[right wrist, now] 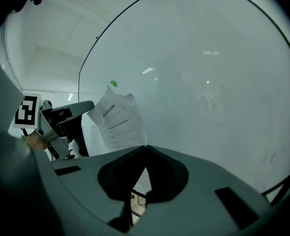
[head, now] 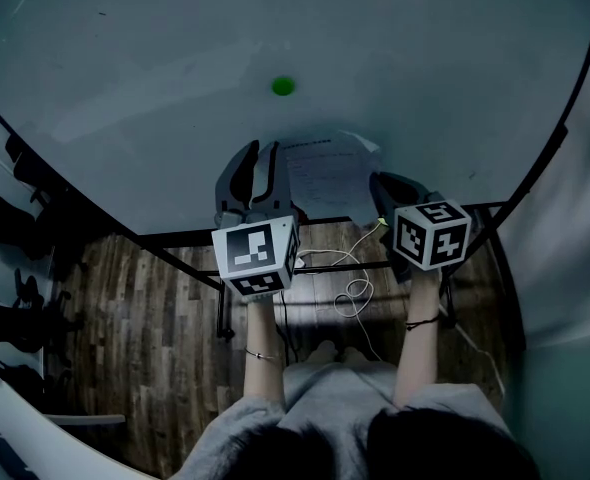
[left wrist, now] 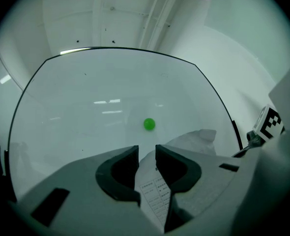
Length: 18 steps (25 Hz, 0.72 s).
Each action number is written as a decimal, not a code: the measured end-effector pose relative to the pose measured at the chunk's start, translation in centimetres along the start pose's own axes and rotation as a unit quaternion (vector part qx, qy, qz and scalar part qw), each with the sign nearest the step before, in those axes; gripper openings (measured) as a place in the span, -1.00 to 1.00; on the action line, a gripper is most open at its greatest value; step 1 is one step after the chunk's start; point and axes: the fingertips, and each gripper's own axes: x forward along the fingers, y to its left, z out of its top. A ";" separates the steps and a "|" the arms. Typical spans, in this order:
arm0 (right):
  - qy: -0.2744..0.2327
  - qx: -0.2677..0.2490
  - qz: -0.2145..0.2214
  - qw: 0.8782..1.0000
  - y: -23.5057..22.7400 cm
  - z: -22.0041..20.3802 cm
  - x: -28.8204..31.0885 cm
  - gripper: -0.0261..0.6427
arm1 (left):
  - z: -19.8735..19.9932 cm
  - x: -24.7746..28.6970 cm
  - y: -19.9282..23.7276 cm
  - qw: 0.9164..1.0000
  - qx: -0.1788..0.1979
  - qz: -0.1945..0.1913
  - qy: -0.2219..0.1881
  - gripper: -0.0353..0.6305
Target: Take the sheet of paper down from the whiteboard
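The printed sheet of paper [head: 325,180] hangs free in front of the whiteboard [head: 175,58], well below the green magnet [head: 283,85]. My right gripper [head: 383,190] is shut on the sheet's right edge; in the right gripper view the paper [right wrist: 118,118] runs straight into the closed tips of the right gripper [right wrist: 145,147]. My left gripper [head: 259,153] is at the sheet's left edge. In the left gripper view the left gripper [left wrist: 146,154] stands open, with the paper [left wrist: 156,196] showing in the gap and the magnet [left wrist: 149,124] beyond. The sheet's top right corner [left wrist: 204,135] is crumpled.
The whiteboard's black frame [head: 325,230] and stand are just below both grippers. A white cable [head: 353,286] lies coiled on the wooden floor [head: 155,328]. Dark chair-like objects [head: 15,218] stand at the left. The person's arms and knees fill the bottom.
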 end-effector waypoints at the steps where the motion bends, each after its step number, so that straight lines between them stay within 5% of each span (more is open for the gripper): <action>1: -0.001 0.001 -0.002 1.000 -0.1 0.0 0.0 -0.92 | -0.1 -0.1 0.1 1.000 -0.002 0.001 0.001 -0.55; 18: -0.024 0.006 -0.033 0.999 -0.4 0.3 -0.5 -0.92 | -4.9 -2.4 0.7 0.997 -0.032 -0.023 0.068 -0.77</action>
